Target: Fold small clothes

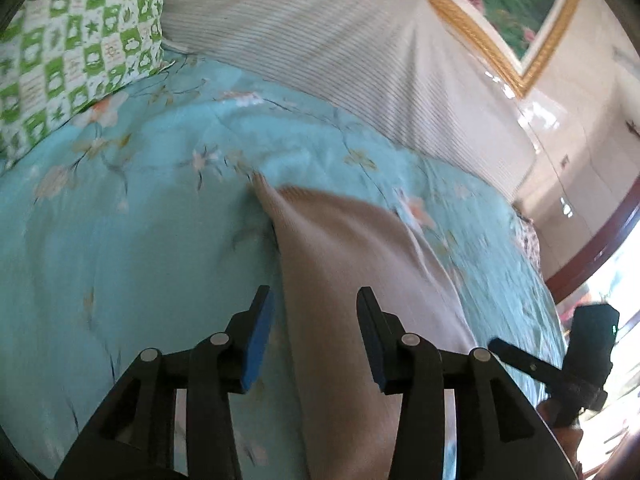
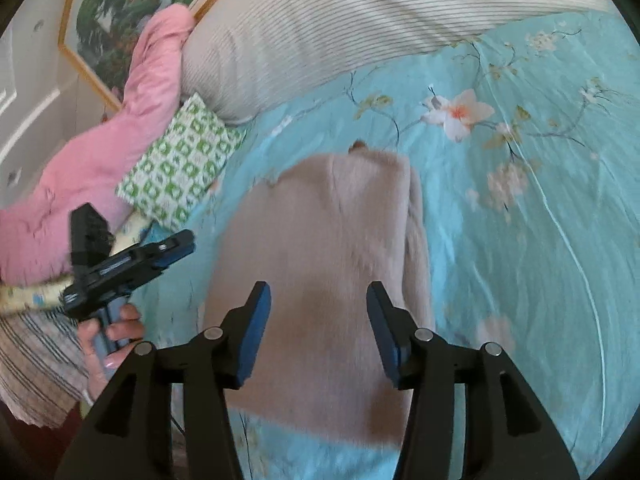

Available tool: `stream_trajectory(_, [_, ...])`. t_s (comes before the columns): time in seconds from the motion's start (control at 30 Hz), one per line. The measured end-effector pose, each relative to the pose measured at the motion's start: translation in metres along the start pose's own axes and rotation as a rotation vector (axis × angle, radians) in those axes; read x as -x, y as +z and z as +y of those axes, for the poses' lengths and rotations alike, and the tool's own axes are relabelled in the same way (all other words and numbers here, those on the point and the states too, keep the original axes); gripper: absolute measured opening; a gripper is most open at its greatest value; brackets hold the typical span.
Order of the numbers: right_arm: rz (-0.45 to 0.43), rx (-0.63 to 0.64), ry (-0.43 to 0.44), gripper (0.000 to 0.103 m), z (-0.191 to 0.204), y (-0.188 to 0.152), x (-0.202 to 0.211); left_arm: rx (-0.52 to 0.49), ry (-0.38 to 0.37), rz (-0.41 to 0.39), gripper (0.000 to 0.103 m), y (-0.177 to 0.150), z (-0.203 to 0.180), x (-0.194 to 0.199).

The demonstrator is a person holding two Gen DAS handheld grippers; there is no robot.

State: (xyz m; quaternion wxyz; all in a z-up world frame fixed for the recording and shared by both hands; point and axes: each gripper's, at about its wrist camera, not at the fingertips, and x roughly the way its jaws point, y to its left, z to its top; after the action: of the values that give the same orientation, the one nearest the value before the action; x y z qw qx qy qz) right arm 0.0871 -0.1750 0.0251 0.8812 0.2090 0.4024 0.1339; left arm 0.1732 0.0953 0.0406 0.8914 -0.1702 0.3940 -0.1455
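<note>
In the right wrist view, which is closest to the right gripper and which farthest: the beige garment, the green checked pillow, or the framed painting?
1. Beige garment, directly under the open right gripper.
2. Green checked pillow, up and left.
3. Framed painting, on the wall at top left.

Nothing here can be read: no words, labels or numbers show on the bedding, the pillows, the framed picture or the tools.

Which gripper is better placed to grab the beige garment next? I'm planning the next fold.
Right, probably. The right gripper is open, centred over the beige garment. The left gripper, also open, sits over its edge, partly above the blue floral bedspread.
</note>
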Motion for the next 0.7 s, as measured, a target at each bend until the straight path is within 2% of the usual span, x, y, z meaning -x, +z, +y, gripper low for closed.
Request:
stream_trajectory(0.23, [0.026, 0.055, -0.051, 0.056, 0.01, -0.04, 0.014, -0.021, 0.051, 0.042, 0.053, -0.07, -0.024, 0.028])
stream_trajectory(0.4, [0.0, 0.086, -0.098, 0.061, 0.016, -0.055, 0.03, -0.032, 0.099, 0.048, 0.058, -0.095, -0.028, 0.041])
stream_trajectory(0.57, [-0.022, 0.105, -0.144, 0.064, 0.019, -0.072, 0.047, -0.071, 0.164, 0.039, 0.059, -0.12, -0.033, 0.055])
stream_trajectory(0.7, [-0.016, 0.115, -0.166, 0.067, 0.021, -0.089, 0.055, -0.101, 0.172, 0.05, 0.062, -0.136, -0.036, 0.06])
